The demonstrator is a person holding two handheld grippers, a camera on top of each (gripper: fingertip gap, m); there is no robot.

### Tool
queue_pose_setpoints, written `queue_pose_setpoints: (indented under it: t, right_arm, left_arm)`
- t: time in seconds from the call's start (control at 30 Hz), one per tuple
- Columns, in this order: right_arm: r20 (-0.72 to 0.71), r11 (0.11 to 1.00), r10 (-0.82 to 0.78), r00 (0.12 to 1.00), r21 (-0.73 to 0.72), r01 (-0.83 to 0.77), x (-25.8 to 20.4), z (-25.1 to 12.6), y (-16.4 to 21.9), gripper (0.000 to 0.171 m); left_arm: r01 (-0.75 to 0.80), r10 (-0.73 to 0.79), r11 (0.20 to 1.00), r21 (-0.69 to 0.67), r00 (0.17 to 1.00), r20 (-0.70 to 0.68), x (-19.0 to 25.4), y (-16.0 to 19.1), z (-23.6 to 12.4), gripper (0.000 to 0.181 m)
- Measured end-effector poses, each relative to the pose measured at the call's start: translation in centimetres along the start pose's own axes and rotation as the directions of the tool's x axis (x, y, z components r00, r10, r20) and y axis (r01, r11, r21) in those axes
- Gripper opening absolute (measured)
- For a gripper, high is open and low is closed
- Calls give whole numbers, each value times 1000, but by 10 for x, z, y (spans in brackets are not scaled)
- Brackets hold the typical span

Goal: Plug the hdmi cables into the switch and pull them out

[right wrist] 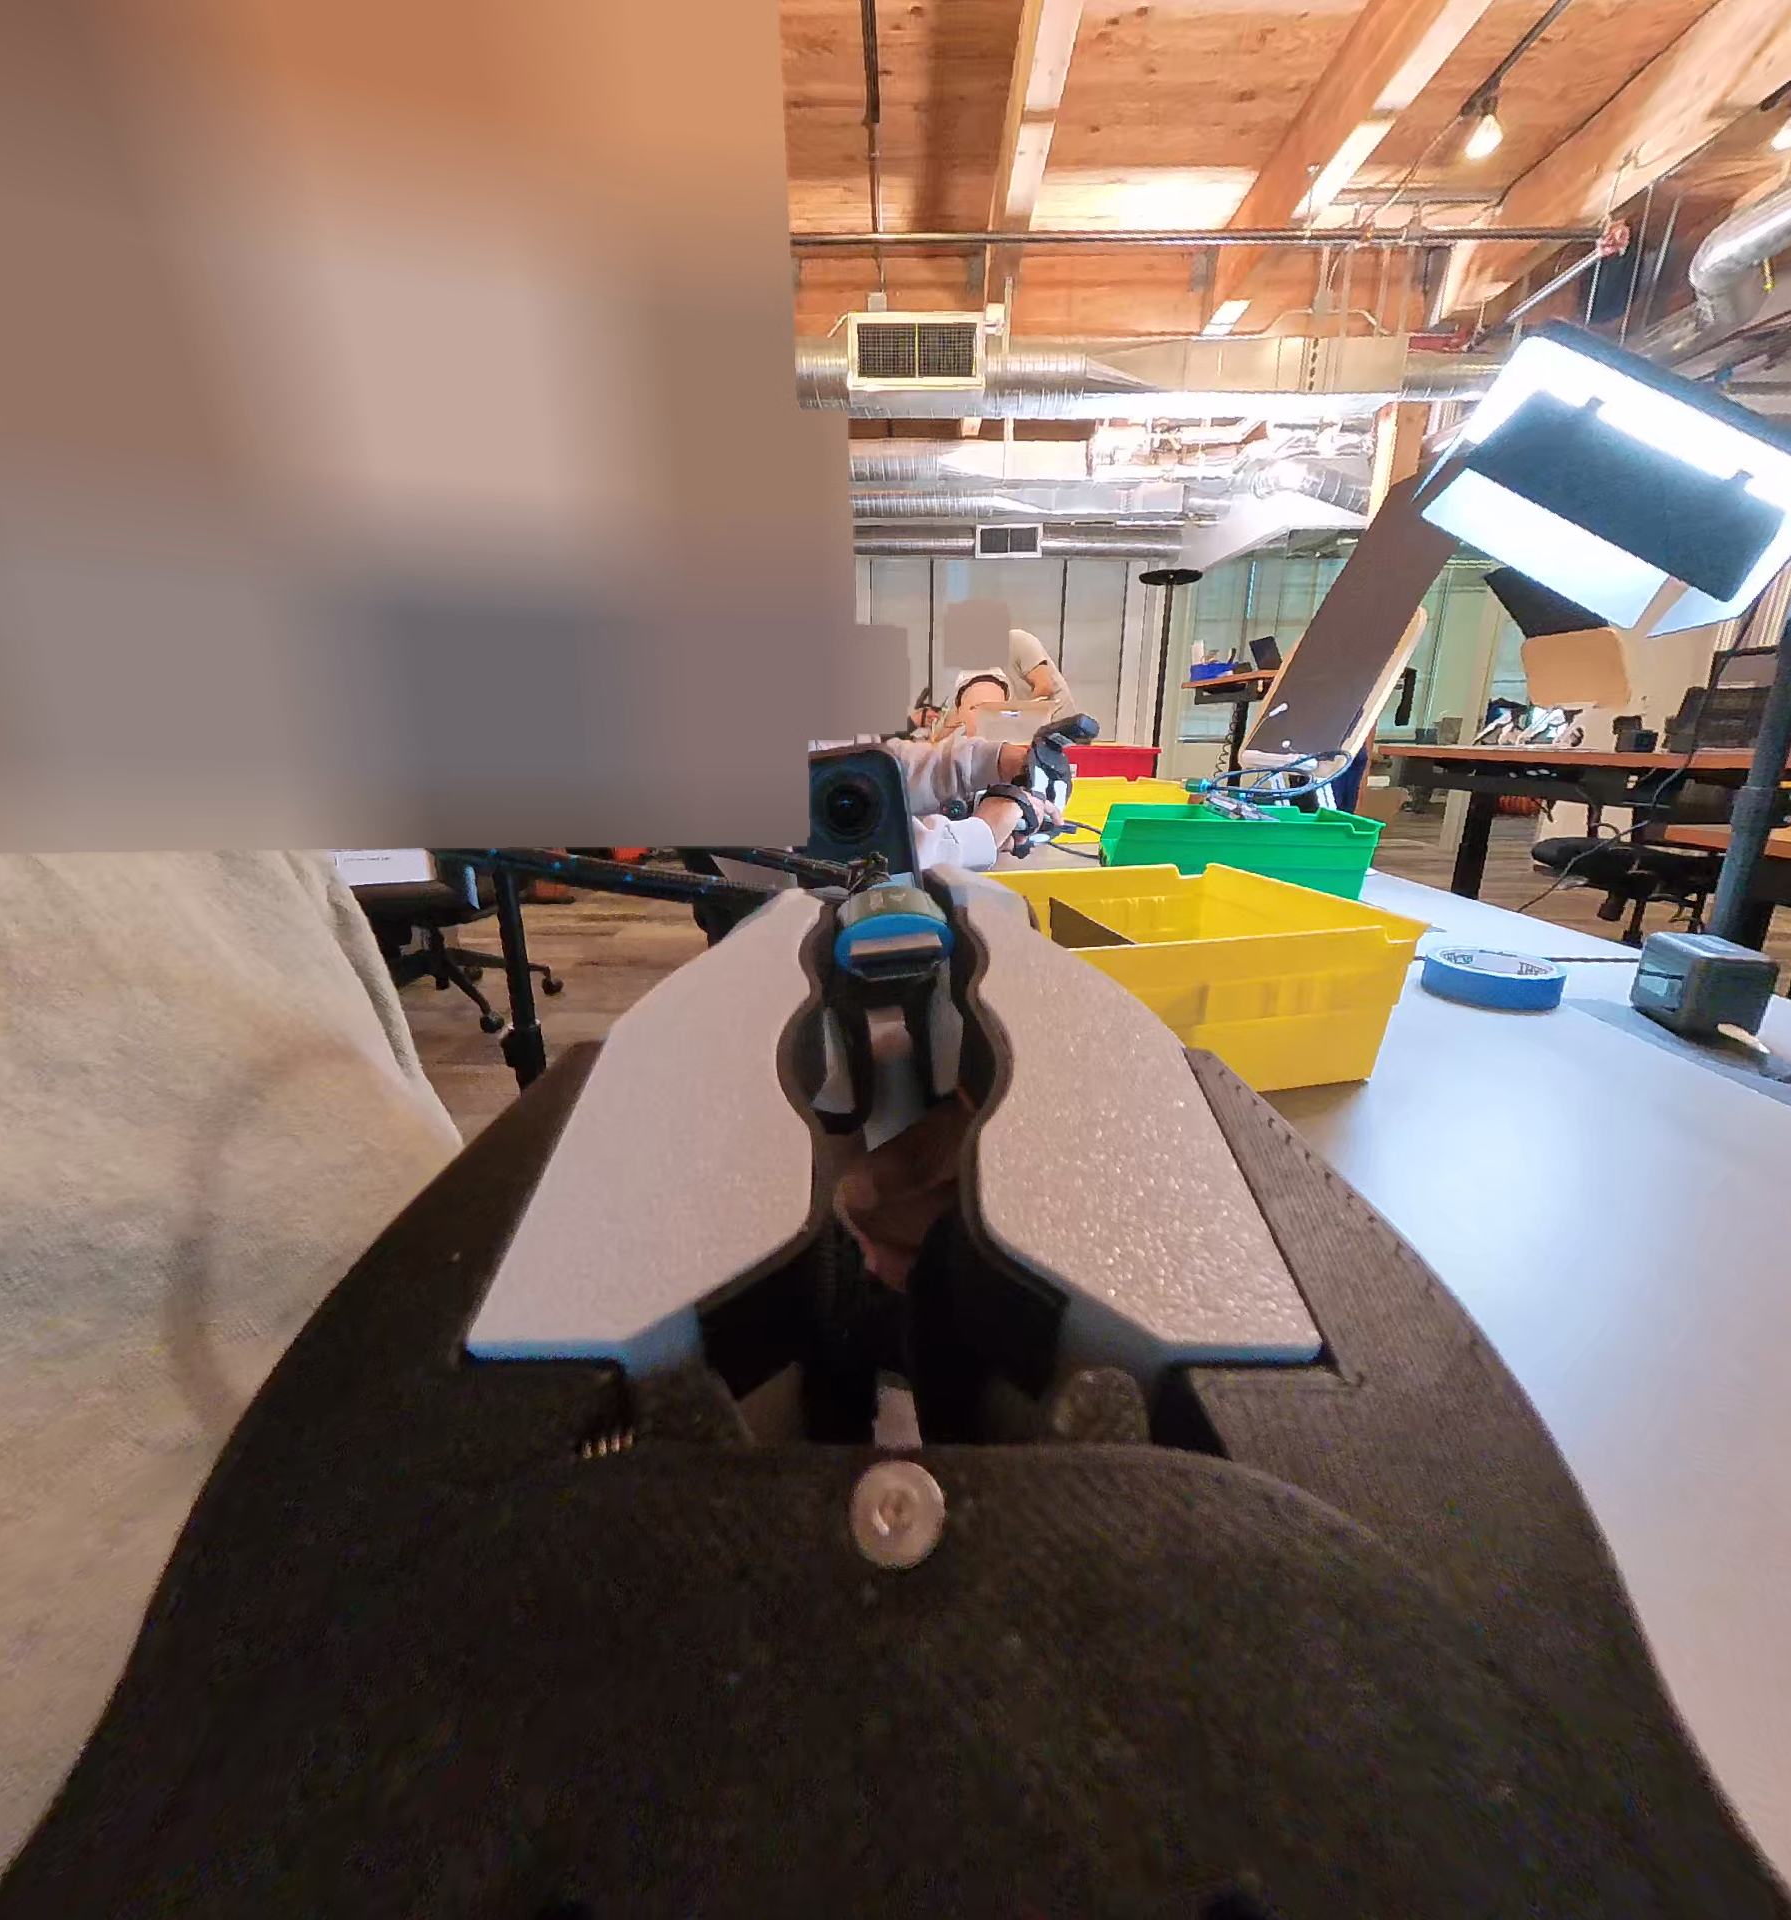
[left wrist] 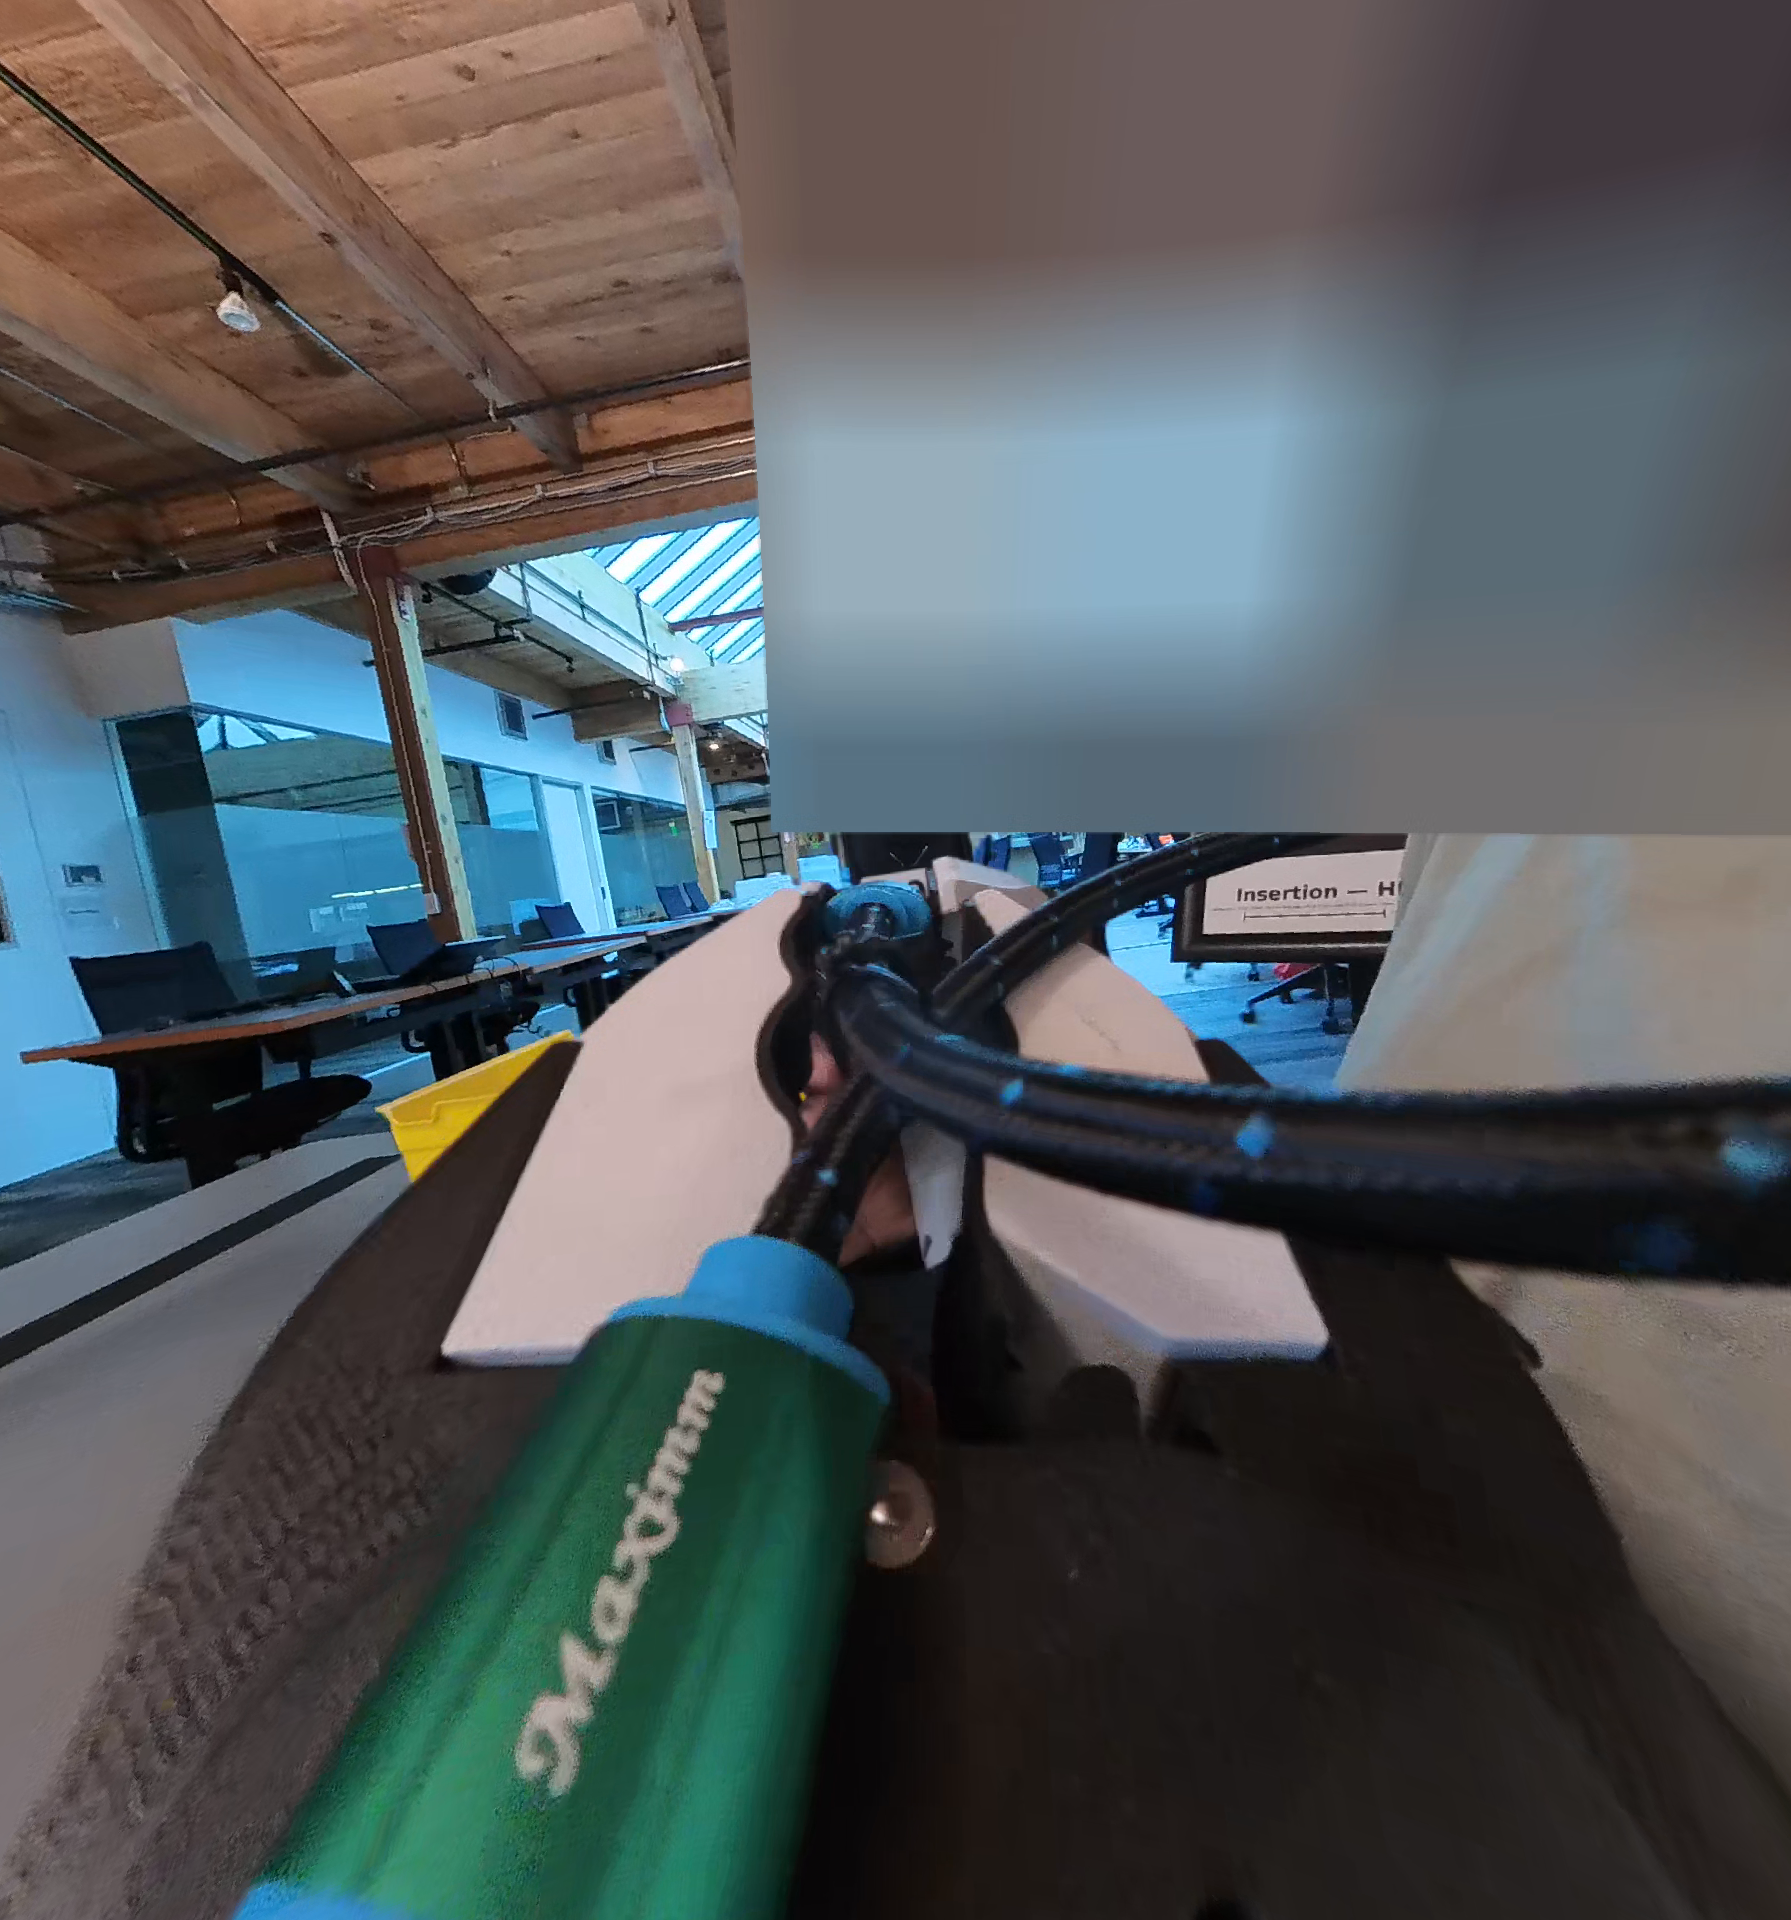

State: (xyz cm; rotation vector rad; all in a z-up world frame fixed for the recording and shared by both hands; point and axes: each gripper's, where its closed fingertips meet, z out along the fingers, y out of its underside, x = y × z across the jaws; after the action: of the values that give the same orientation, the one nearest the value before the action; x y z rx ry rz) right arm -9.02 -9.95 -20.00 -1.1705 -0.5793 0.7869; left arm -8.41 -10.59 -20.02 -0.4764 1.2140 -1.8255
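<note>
In the left wrist view my left gripper [left wrist: 875, 935] is shut on a black braided HDMI cable [left wrist: 1286, 1143]. The cable loops off to the right. Its green plug with blue ends [left wrist: 610, 1610] lies back over the gripper body, close to the camera. In the right wrist view my right gripper [right wrist: 891, 925] is shut on another green and blue HDMI plug [right wrist: 891, 940], whose metal end points back at the camera. The two grippers face each other, tip to tip, and the left gripper's camera [right wrist: 855, 810] shows just beyond the plug. No switch shows in either view.
A person's cream garment [right wrist: 143, 1143] is close on the left. On the grey table [right wrist: 1597, 1247] stand yellow bins [right wrist: 1265, 977], a green bin [right wrist: 1234, 842], a blue tape roll [right wrist: 1491, 977] and a small grey box [right wrist: 1701, 982]. A light panel on a stand [right wrist: 1639, 499] is at the right. Left and right tips are no more than a few centimetres apart.
</note>
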Motion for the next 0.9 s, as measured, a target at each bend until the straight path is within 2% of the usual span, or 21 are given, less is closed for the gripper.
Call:
queue_pose_setpoints:
  t: [0.4,0.53,0.9]
  right_arm:
    - [17,998,-33,999,-49,33,-3,-4,1,21]
    - [-3,996,-90,996,10,90,-1,-12,-10,21]
    - [14,984,-140,990,-109,141,-1,-15,5,20]
  left_arm:
    - [34,-34,999,-19,999,-15,1,3,2,20]
    - [43,-43,999,0,999,-7,-1,1,-1,20]
    - [31,-31,996,-87,999,-7,1,14,3,25]
